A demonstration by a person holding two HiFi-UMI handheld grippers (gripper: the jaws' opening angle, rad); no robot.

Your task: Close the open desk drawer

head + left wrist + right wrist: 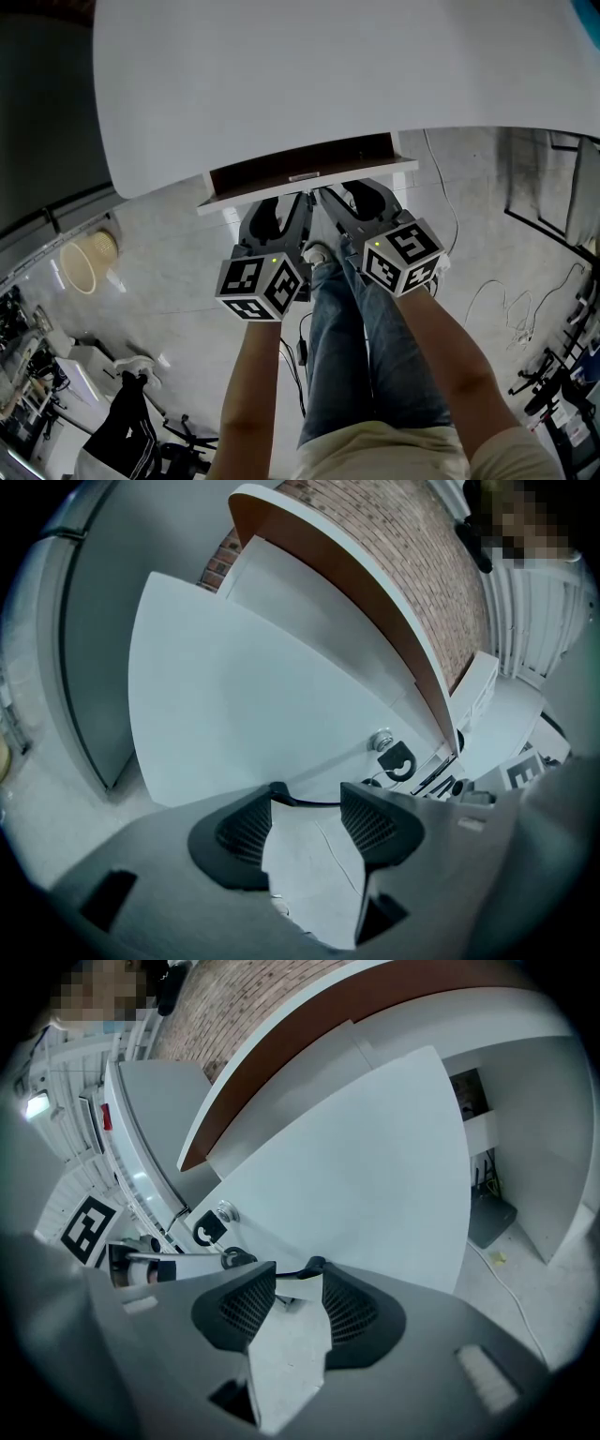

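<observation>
Drawer: the drawer hangs pulled out from under the white desk. Its dark inside shows between the desk edge and its white front panel.
Lock: a lock with a key in it sits on the front panel, between where the two grippers point.
Left gripper: the left gripper is just below and in front of the panel, aimed at its lower edge. The jaws are spread, with only floor showing through the gap.
Right gripper: the right gripper is close beside the left one, aimed at the same panel. Its jaws are also spread and nothing is pinched.
Contact: the tips look very near the panel's lower edge. No view confirms that they touch it.
Step in hand: judged as the line-up before the push. Both grippers face the front and the drawer is not yet shut.
Next move: set the tips flat on the panel, one on either side of the lock. Press both evenly along the slide so the drawer runs straight in.
Risk: an uneven push may skew the drawer, and the tips could slip under the edge or knock the key.
</observation>
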